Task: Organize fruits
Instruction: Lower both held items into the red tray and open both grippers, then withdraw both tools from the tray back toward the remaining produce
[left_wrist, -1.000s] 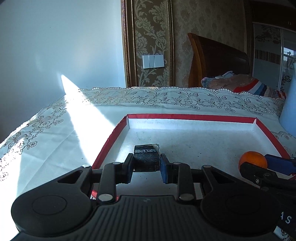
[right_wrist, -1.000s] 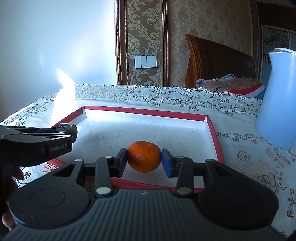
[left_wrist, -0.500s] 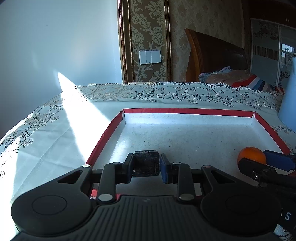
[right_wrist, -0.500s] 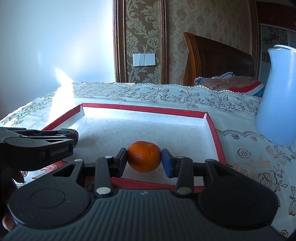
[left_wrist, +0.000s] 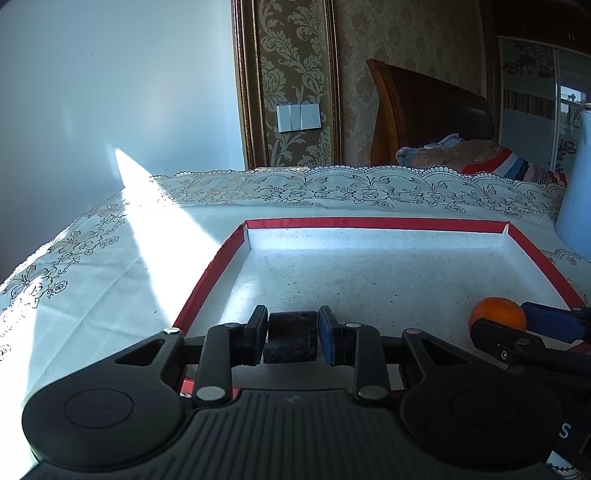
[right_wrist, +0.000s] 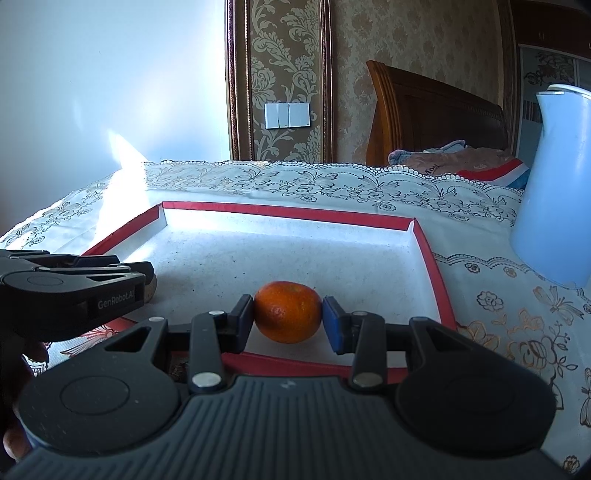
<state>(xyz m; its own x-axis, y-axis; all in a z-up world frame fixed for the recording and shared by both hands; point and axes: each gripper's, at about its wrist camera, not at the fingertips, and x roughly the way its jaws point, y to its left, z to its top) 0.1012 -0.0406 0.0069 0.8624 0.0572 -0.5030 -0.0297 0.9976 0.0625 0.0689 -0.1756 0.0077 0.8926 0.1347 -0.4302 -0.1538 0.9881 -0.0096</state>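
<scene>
The left gripper (left_wrist: 291, 334) pinches a dark, blocky object (left_wrist: 291, 336) between its pads, above the near edge of a red-rimmed white tray (left_wrist: 373, 223); what the object is cannot be told, and it sits squarely across the jaws with its broad face toward the camera. To its right, the right gripper (right_wrist: 288, 317) is clamped on a mandarin orange (right_wrist: 287, 311), pads pressing its two sides. The orange's slightly longer axis runs side to side, across the jaws, in line with the fingers' squeeze. The fruit is just inside the tray's near rim, close to the white floor; whether it touches cannot be told. In the right wrist view, the left gripper (right_wrist: 146, 273) reaches in from the left edge. The tray lies on a table covered by a lace-edged floral tablecloth (right_wrist: 517, 328), a band of sunlight crossing its left side. A pale blue jug (right_wrist: 554, 192) stands beyond the tray's right rim. Farther back, a wooden headboard (left_wrist: 424, 114) rises behind folded bedding (left_wrist: 480, 158).
</scene>
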